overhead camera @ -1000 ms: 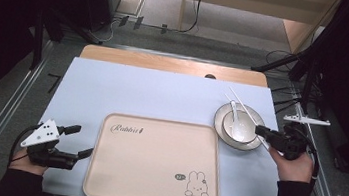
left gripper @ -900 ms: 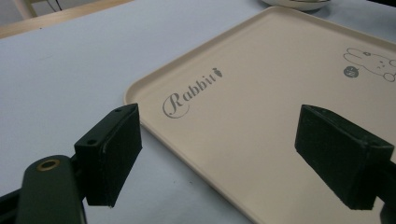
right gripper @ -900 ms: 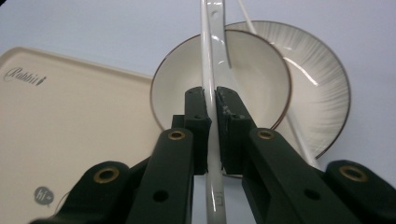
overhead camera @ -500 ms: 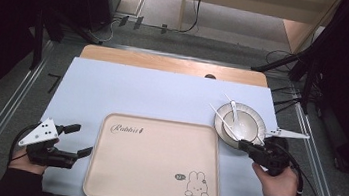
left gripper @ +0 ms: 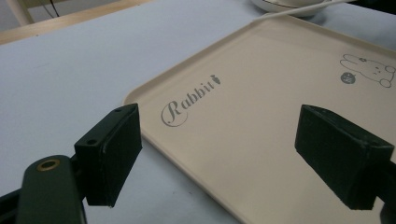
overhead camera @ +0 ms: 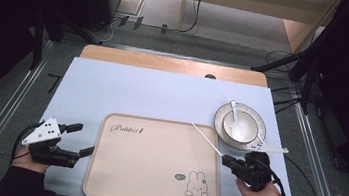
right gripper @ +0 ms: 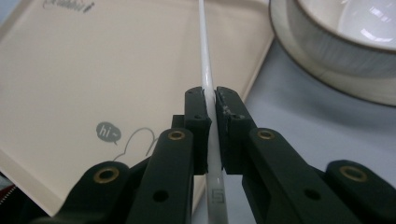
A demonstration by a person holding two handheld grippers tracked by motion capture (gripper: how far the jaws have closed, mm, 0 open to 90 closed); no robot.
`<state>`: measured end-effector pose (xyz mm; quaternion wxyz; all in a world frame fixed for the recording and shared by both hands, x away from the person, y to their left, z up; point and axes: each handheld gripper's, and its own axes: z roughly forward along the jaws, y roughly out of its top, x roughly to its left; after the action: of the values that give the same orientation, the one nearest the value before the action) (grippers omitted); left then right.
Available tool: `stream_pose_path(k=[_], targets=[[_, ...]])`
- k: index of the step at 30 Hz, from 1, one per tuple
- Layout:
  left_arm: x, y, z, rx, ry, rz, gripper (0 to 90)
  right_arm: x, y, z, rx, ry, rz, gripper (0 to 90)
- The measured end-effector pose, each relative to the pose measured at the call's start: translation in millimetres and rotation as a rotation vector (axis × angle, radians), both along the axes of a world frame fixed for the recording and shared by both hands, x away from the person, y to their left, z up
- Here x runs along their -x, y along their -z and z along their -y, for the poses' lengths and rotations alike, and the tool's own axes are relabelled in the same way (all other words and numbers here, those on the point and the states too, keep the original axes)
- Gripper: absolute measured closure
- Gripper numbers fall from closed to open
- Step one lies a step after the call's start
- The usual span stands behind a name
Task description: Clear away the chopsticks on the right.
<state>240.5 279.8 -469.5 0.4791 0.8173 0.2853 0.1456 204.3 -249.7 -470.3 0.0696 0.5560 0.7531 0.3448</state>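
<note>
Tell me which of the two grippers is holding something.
The right gripper: its jaws are shut on a thin white chopstick over the tray. The left gripper is open and empty.

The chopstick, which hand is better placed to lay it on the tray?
Right. The right gripper is already shut on the chopstick, which reaches over the tray. The left gripper is open beside the tray's far edge.
</note>
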Motion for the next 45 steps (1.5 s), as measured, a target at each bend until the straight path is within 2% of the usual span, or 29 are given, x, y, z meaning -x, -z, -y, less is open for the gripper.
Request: stream_pose_path(k=[2,5,8,10,14,17,22,25,28,32,37,38,40,41,43,45], targets=[[-0.4,-0.3,1.1,-0.001,0.004,0.0,15.2,1.2,7.3,-7.7,0.027,-0.004,-0.012,84.7],[-0.9,-0.4,2.3,-0.002,0.008,-0.001,15.2,1.9,16.2,-15.9,0.035,0.001,-0.03,84.6],[-1.4,-0.1,2.4,-0.004,0.009,-0.001,15.2,3.1,25.4,-21.0,0.026,0.015,-0.061,84.0],[-1.6,-0.2,2.4,-0.004,0.01,-0.001,15.2,4.3,29.1,-22.0,-0.004,0.026,-0.081,84.0],[-1.6,-0.2,2.9,-0.005,0.012,0.001,15.2,6.9,34.6,-27.9,0.004,0.028,-0.083,83.8],[-1.4,-0.3,3.0,-0.004,0.012,0.001,15.2,8.8,41.2,-35.7,0.029,0.012,-0.083,83.7],[-1.3,-0.2,3.3,-0.008,0.016,-0.001,15.2,11.8,52.2,-47.7,0.029,-0.004,-0.095,83.6],[-1.5,0.3,3.5,-0.007,0.014,-0.001,15.2,10.6,52.2,-49.0,0.028,-0.002,-0.089,83.4],[-1.5,0.2,3.3,-0.006,0.017,-0.001,15.2,9.5,53.4,-46.6,0.012,-0.007,-0.084,79.4],[-1.2,-0.1,3.4,-0.01,0.016,-0.001,15.2,9.2,50.9,-48.7,0.024,-0.019,-0.083,74.4],[-1.6,0.5,3.6,-0.006,0.013,-0.002,15.3,8.6,34.7,-42.4,-0.009,-0.021,-0.019,63.0],[-1.7,0.6,3.7,-0.007,0.014,-0.002,15.2,8.0,31.2,-39.5,-0.01,-0.047,0.015,59.8],[-1.5,0.4,3.8,-0.007,0.016,-0.002,15.2,6.8,27.9,-36.6,-0.022,-0.081,0.058,51.0],[-1.5,0.4,3.8,-0.007,0.017,-0.001,15.2,4.9,26.2,-34.8,-0.032,-0.102,0.071,50.0],[-1.5,0.3,3.9,-0.008,0.018,-0.002,15.2,0.5,24.2,-33.3,-0.057,-0.128,0.047,44.6],[-1.5,0.4,3.9,-0.01,0.019,-0.002,15.2,-2.6,22.6,-32.1,-0.074,-0.149,0.047,42.1]])
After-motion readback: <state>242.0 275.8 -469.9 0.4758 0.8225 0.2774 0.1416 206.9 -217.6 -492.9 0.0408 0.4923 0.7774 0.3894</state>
